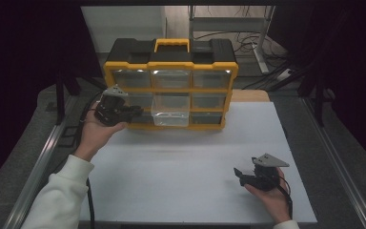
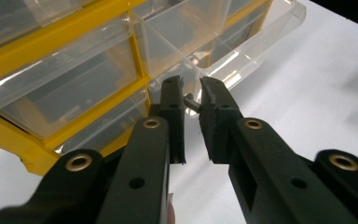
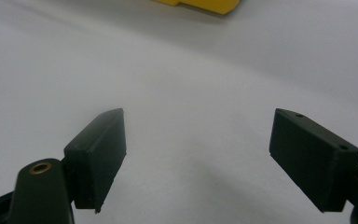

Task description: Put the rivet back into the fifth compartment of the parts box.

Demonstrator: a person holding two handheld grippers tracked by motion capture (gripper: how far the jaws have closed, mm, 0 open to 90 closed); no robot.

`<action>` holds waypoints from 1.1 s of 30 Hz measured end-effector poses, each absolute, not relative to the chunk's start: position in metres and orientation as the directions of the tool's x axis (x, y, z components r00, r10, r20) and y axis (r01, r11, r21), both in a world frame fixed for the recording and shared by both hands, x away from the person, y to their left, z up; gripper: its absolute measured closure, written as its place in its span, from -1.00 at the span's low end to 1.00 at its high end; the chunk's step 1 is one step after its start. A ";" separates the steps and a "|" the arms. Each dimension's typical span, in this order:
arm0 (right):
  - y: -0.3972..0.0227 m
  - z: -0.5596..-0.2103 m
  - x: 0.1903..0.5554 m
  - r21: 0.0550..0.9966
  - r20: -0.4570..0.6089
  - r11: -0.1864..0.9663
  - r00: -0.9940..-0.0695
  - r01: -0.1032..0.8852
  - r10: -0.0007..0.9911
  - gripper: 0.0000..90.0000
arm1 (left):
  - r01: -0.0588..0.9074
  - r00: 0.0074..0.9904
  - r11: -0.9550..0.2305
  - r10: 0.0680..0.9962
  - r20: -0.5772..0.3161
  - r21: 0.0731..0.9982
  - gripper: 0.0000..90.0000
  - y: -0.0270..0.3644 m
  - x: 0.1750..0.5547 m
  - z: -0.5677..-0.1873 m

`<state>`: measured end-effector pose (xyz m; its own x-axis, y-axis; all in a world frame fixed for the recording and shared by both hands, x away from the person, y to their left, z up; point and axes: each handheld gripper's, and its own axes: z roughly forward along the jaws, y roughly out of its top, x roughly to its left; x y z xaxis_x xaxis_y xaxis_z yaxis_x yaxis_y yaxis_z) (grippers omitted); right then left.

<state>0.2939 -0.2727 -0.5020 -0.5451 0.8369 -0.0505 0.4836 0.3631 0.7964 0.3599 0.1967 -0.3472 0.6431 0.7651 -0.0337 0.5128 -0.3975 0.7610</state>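
A yellow and black organizer [image 1: 171, 64] with clear plastic drawers stands at the back of the white table. One clear drawer [image 1: 170, 118] in its bottom row is pulled out toward me. My left gripper [image 1: 136, 112] is at that drawer's left edge, just above the table. In the left gripper view the left gripper [image 2: 192, 91] is shut on a small metal screw [image 2: 190, 101], pinched crosswise between the pads, with the pulled-out drawer [image 2: 242, 56] right behind it. My right gripper [image 1: 241, 176] rests near the table's front right, open, and in its own view the right gripper [image 3: 198, 140] has nothing between its jaws.
The white table top [image 1: 186, 162] stretches between the organizer and the front edge. Metal rails [image 1: 38, 167] run along both sides of the table. A shelf frame and cables [image 1: 248, 38] sit on the floor behind the organizer.
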 end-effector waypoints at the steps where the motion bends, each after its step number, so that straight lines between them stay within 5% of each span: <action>1: -0.273 -0.502 0.294 0.797 -0.050 0.362 -0.545 0.484 0.837 -0.57 | 0.511 0.643 -0.395 0.765 -0.034 0.763 0.78 0.197 0.360 -0.346; 33: -0.273 -0.503 0.294 0.796 -0.050 0.365 -0.549 0.483 0.834 -0.57 | 0.509 0.674 -0.386 0.735 -0.078 0.769 0.78 0.139 0.400 -0.340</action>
<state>0.2937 -0.2726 -0.5026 -0.5488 0.8344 -0.0501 0.4827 0.3653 0.7960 0.4001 0.1387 -0.3403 0.6737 0.7349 -0.0775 0.5092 -0.3856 0.7694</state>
